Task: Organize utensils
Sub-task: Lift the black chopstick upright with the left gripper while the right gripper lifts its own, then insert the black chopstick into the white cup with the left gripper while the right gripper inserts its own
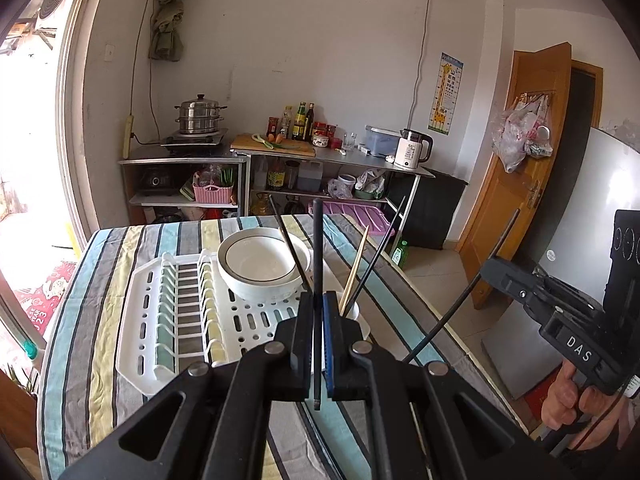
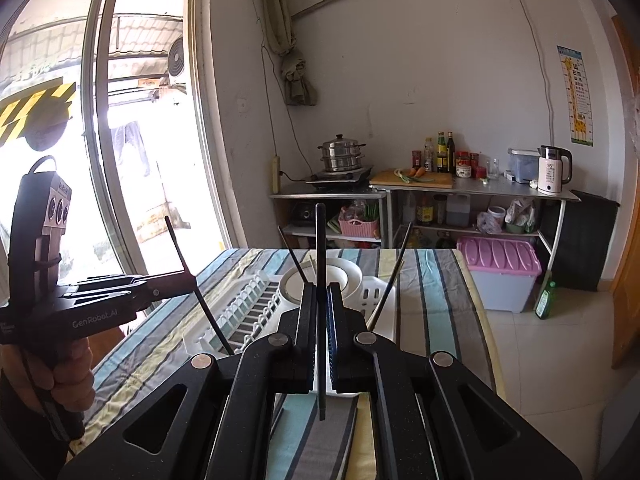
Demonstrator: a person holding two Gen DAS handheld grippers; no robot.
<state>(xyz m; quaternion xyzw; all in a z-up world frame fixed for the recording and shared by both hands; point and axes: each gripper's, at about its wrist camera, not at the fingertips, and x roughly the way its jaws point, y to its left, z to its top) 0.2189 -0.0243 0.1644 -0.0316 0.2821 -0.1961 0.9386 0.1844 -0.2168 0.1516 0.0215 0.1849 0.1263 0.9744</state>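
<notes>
Left of the stacked white bowls (image 1: 262, 268) runs the dish rack (image 1: 176, 312); the left gripper (image 1: 318, 312) clamps one black chopstick (image 1: 317, 264) upright. Just right, the rack's utensil cup (image 1: 354, 312) holds other chopsticks. Farther right, the right gripper (image 2: 320, 304) pinches another black chopstick (image 2: 321, 264). Delivery step: each likely needs lowering tip-first into the cup.

Table covering (image 1: 100, 280): striped woven cloth, matt, lightly creased. Drying rack (image 1: 160, 320): white moulded plastic, semi-gloss. Bowls (image 1: 260, 268): glazed ceramic, glossy. Held chopstick (image 1: 317, 280): dark, matt. Cup chopstick (image 1: 354, 276): pale wood. Left gripper (image 1: 318, 304): black matt plastic.
</notes>
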